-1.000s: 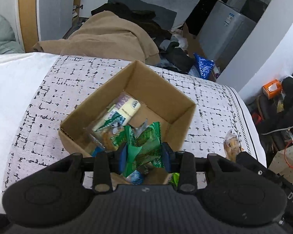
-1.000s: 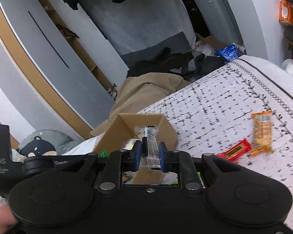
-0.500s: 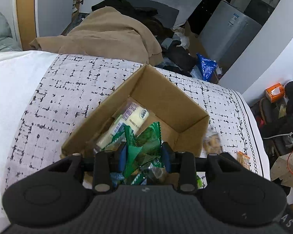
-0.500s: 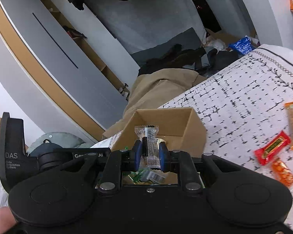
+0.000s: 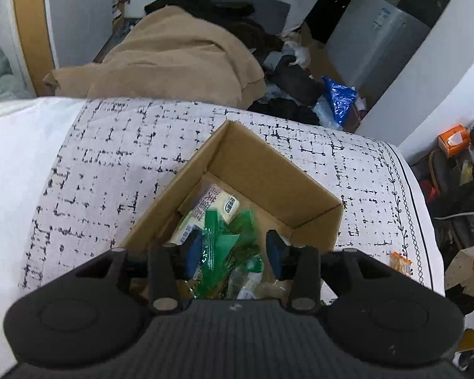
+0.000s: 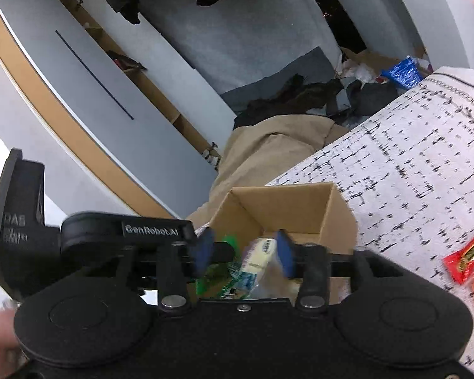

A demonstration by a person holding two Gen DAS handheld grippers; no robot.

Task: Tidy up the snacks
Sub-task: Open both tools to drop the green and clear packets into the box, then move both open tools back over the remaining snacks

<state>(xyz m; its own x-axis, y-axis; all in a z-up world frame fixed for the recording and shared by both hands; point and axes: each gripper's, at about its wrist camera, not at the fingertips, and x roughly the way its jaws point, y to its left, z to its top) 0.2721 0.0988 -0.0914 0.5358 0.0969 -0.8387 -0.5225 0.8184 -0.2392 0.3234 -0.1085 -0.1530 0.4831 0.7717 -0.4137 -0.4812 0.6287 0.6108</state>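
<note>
Patterned bedspread [image 5: 117,158] carries an open cardboard box [image 5: 268,170]. Both grippers hover above it: left gripper [image 5: 233,246] and right gripper [image 6: 241,251], jaws apart on each, nothing clamped. Inside the box: green packet [image 5: 227,243], blurred, and cream bar [image 5: 218,202]. Red wrapper [image 6: 467,252] and orange snack [image 5: 400,261] lie on the bedspread outside the box.
</note>
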